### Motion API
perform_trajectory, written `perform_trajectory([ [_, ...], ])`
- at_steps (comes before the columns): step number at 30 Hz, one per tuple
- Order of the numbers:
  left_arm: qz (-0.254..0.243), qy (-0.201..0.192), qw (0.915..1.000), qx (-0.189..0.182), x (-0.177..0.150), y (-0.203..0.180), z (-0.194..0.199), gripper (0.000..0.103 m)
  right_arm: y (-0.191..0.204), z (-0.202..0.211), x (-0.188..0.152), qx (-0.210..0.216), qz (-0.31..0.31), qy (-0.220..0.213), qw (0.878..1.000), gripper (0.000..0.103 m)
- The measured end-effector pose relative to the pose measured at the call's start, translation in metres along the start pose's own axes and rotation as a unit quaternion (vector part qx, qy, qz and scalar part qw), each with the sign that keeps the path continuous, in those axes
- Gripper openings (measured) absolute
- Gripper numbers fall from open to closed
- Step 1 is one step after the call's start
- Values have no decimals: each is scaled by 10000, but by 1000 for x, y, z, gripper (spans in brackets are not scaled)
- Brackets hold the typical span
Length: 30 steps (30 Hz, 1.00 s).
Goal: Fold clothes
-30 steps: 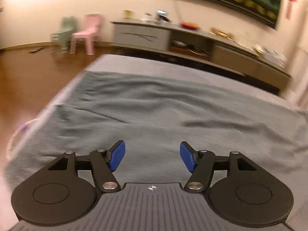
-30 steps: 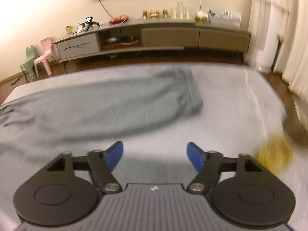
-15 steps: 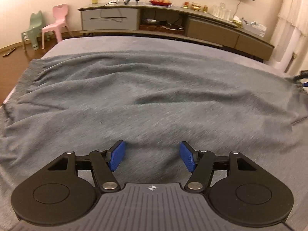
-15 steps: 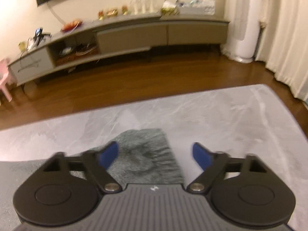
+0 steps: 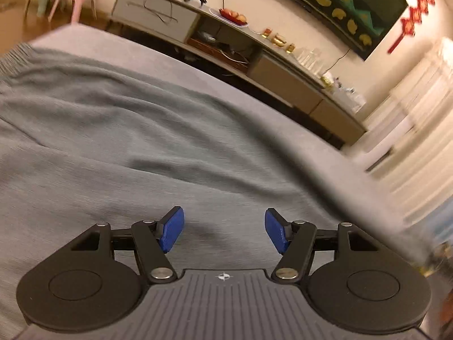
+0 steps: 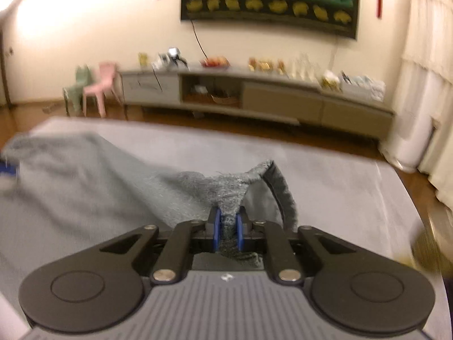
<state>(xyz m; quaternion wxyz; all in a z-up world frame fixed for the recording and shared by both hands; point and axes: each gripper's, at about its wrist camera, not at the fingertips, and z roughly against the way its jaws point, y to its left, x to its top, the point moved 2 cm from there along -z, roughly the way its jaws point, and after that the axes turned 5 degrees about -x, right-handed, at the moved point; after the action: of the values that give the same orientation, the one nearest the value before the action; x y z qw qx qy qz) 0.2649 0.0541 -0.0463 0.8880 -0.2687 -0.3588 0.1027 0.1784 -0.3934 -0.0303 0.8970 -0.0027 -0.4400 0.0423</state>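
A grey-green knit garment (image 5: 119, 141) lies spread over the grey table (image 5: 175, 65). My left gripper (image 5: 223, 233) is open just above the cloth with nothing between its blue pads. In the right wrist view my right gripper (image 6: 228, 228) is shut on a ribbed end of the same garment (image 6: 226, 189) and holds it lifted off the table (image 6: 339, 175). The rest of the cloth (image 6: 70, 175) trails down to the left.
A long low TV cabinet (image 6: 254, 96) stands against the far wall, with small pink (image 6: 99, 87) and green chairs beside it. White curtains (image 6: 424, 99) hang at the right. A blurred yellowish object (image 6: 427, 252) sits near the table's right edge.
My right gripper has closed on the garment's ribbed end and lifted it. My left gripper has stayed open, and its view has swung and tilted to the right over the cloth.
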Motion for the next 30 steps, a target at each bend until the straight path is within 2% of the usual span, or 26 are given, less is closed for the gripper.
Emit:
perform_trajectory([
  [2,240,47,9996,-129,3,-7,-14,67,-6,-3,-25,-21,-324,311,9990,11],
  [4,584,68,9979,-278,9,-10,-31,67,-8,-9,-40,-97,-396,535,9977,11],
  [6,807,83,9960,-368,16,-13,-48,69,-7,-8,-40,-73,-392,520,9979,11],
  [11,1024,-17,9942,-337,39,-22,-79,71,-23,2,-28,160,-1185,-36,9928,11],
  [13,1099,-1,9935,-300,46,-19,-89,73,-35,8,-23,348,-1624,-320,9856,11],
  [19,1323,48,9910,-191,67,-10,-118,73,-61,12,-27,542,-2437,-646,9662,11],
  [21,1334,58,9909,-156,74,-6,-127,73,-66,10,-27,617,-2497,-687,9639,11],
  [24,1260,48,9920,-55,90,-4,-142,73,-68,4,-29,617,-2411,-610,9666,11],
  [25,1225,43,9925,-4,95,-4,-147,64,-68,2,-30,602,-2391,-558,9675,11],
  [26,1182,54,9930,65,99,-5,-151,24,-70,-2,-31,569,-2391,-468,9682,11],
  [27,1131,79,9934,149,102,-7,-154,4,-70,-4,-32,534,-2380,-381,9690,11],
  [30,992,-145,9950,-9,101,-20,-122,2,-70,-8,-35,429,-2259,-190,9730,11],
])
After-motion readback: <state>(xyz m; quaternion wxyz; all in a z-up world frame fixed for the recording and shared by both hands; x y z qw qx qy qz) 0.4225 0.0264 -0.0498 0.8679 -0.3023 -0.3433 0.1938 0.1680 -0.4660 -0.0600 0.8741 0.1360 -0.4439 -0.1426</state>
